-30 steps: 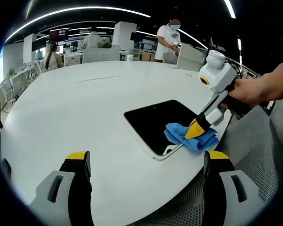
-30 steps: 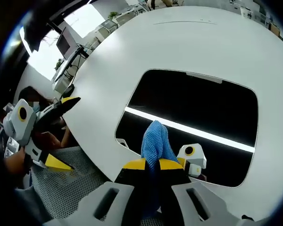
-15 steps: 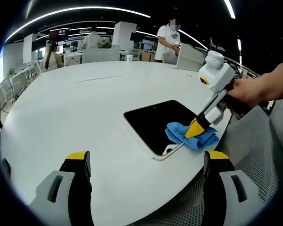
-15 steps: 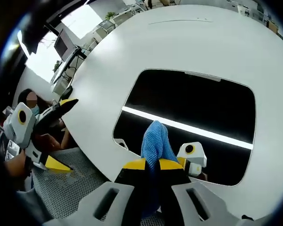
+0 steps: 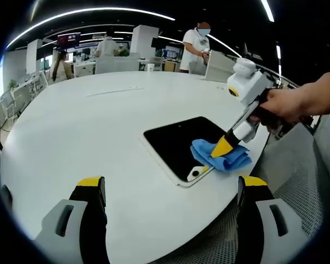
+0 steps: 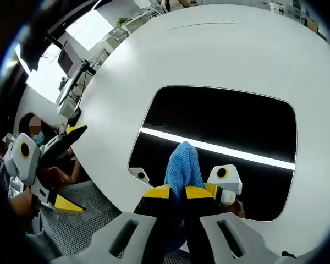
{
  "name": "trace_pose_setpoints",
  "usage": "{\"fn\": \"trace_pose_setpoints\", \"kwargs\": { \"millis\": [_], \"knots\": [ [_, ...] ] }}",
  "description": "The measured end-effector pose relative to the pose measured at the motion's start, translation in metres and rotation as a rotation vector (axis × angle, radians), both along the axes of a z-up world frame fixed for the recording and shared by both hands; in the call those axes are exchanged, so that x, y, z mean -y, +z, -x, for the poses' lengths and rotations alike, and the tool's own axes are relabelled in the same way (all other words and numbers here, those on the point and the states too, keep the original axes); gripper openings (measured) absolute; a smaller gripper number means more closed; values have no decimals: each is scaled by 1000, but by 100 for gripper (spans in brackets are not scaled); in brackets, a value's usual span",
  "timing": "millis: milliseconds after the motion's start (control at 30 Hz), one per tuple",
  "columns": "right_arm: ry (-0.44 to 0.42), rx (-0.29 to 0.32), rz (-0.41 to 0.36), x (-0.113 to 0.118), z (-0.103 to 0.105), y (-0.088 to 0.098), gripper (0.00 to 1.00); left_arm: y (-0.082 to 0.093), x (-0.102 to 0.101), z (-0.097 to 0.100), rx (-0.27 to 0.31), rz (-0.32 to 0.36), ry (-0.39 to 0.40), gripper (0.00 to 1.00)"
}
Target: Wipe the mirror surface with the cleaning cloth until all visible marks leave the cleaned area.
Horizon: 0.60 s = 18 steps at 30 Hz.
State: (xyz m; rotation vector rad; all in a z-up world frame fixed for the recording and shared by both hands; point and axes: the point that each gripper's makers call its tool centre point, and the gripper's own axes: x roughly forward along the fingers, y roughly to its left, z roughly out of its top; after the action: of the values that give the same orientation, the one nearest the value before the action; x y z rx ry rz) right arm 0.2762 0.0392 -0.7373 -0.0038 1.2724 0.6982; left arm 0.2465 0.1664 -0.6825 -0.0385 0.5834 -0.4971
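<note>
Right gripper view: jaws pinch a nubby blue cloth [image 6: 182, 168] against the glossy rounded-rectangle mirror [image 6: 231, 132].

- The left gripper [image 5: 170, 192] has its two yellow-tipped jaws standing wide apart, with nothing between them, above the white table [image 5: 88, 126].
- Ahead of the jaws and toward the right one lies the mirror [image 5: 181, 144], a dark rounded rectangle flat on the table near its edge.
- The right gripper [image 5: 220, 148], held in a hand [image 5: 283, 107], comes in beyond the right jaw, its yellow tip pressed onto the blue cleaning cloth [image 5: 223, 157].
- The cloth lies bunched on the mirror's corner nearest the right jaw.
- Far ahead, a person [image 5: 197, 48] stands past the table.
</note>
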Motion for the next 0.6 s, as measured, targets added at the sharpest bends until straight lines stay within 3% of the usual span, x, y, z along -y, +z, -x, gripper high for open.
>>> {"fn": "trace_pose_setpoints", "kwargs": {
  "millis": [600],
  "knots": [
    [14, 9, 15, -2, -18, 0, 2, 0, 3, 1, -7, 10, -12, 99]
  ]
}}
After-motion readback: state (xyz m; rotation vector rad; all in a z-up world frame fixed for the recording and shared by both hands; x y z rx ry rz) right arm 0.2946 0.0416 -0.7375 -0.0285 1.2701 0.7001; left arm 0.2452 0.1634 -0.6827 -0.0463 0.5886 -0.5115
